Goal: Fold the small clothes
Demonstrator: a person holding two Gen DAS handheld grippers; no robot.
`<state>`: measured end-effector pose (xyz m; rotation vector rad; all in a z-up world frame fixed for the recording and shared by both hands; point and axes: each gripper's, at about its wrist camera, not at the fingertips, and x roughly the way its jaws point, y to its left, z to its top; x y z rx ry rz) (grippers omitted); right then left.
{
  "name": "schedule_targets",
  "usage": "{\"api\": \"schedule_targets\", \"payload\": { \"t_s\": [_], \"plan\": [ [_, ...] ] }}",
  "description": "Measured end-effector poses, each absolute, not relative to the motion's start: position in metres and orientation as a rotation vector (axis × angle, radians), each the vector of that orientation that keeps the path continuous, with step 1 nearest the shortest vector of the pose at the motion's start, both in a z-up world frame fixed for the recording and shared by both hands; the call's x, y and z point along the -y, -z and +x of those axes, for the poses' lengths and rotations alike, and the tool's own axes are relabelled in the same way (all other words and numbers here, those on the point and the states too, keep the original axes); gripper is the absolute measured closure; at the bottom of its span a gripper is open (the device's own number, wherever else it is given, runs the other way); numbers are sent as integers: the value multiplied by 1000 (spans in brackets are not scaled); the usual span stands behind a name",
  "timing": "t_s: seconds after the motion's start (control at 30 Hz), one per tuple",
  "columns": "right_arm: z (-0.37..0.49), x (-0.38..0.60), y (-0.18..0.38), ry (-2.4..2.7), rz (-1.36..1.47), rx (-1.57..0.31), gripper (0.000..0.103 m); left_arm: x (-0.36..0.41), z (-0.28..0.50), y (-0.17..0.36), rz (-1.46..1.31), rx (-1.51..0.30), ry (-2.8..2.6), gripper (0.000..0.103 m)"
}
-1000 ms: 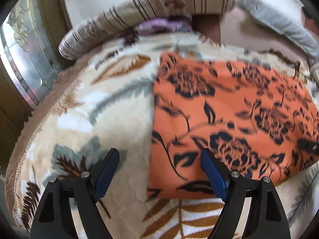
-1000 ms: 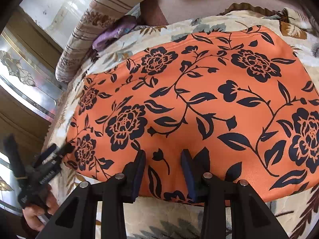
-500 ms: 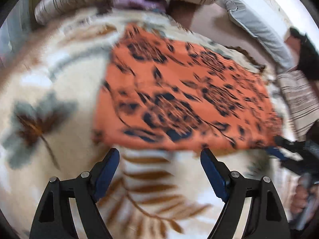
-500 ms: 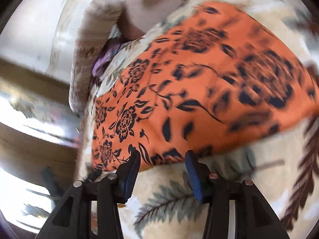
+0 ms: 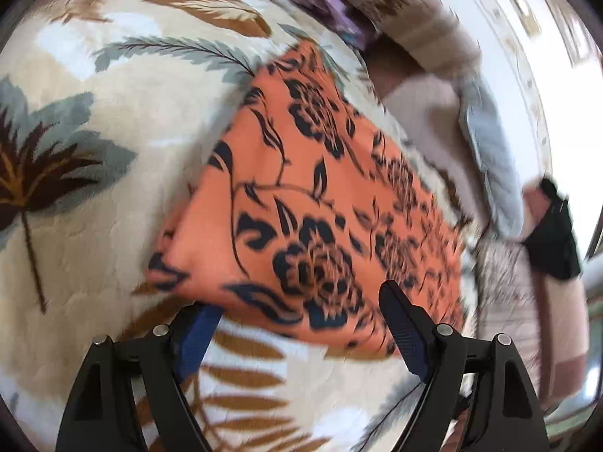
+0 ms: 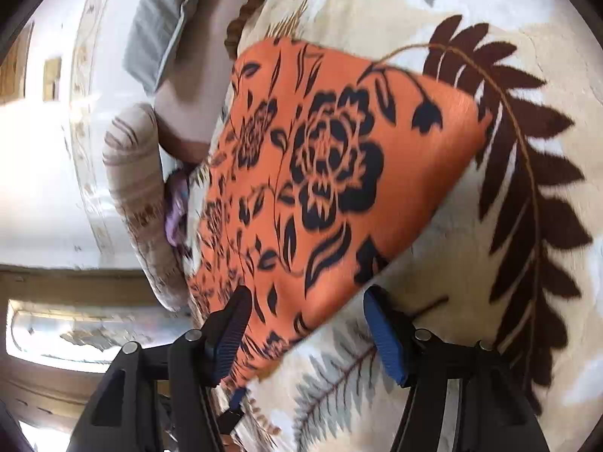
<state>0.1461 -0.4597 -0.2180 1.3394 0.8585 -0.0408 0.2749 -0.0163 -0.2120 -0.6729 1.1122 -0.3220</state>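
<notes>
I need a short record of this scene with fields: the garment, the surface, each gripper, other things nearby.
garment: orange cloth with black flowers, lying flat, folded
surface: cream blanket with leaf print
left gripper: open, at the cloth's near edge, one finger tip under the edge
right gripper: jaws have just been opening, cloth edge between them, not pressed
nearby: striped bolster, purple cloth beside it, grey pillow
</notes>
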Motion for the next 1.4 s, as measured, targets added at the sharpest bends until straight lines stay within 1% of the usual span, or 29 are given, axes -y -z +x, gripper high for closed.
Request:
{"api": "schedule_targets", "payload": {
  "t_s": [0.1,0.13,0.17,0.2,0.23,0.27,0.3,0.33,0.43,0.47,0.53,0.6,0.67,0.7,0.73,0.77,0.8,0.83,1.0,1.1,1.27,1.37,1.4],
  "plan": [
    [150,467,220,59,1343,-807,37,12,281,216,-756,-1082,313,20],
    [151,469,221,58,1347,-788,37,12,283,217,-776,-1066,309,23],
    [152,472,221,60,1352,-770,37,12,283,217,-784,-1056,304,28],
    [153,474,221,62,1357,-747,38,11,285,218,-783,-1050,289,44],
    [153,476,220,63,1358,-728,38,9,286,218,-775,-1053,278,56],
    [153,479,217,65,1351,-700,38,10,288,220,-764,-1058,265,60],
    [151,481,213,66,1335,-680,38,9,288,221,-763,-1056,259,66],
    [153,482,207,67,1302,-654,38,7,288,221,-765,-1052,257,68],
    [163,481,197,79,1216,-650,38,11,291,219,-746,-1041,253,67],
    [165,480,198,91,1205,-663,38,14,292,221,-735,-1048,244,66],
    [169,484,209,128,1220,-700,38,16,295,225,-741,-1056,240,59],
    [172,489,217,146,1241,-703,41,19,298,224,-737,-1053,244,56],
    [175,494,216,150,1233,-691,41,22,300,222,-707,-1043,255,56],
    [179,495,215,153,1215,-687,44,23,300,221,-691,-1035,250,69],
    [181,495,214,164,1193,-687,49,24,302,221,-670,-1033,240,77],
    [184,495,214,177,1165,-694,67,24,303,222,-660,-1038,240,77],
    [187,495,214,190,1133,-706,75,23,303,222,-663,-1039,238,79],
    [189,494,213,199,1107,-708,78,23,302,222,-662,-1037,234,81],
    [187,479,183,196,945,-662,84,32,285,201,-553,-975,240,85],
    [175,471,158,170,875,-613,85,35,271,186,-518,-942,261,85],
    [141,461,134,186,805,-608,85,42,246,182,-471,-975,272,85],
    [115,468,146,231,869,-642,85,41,238,199,-471,-1062,233,82],
    [108,470,154,248,893,-664,85,36,236,207,-485,-1099,206,74]
  ]
}}
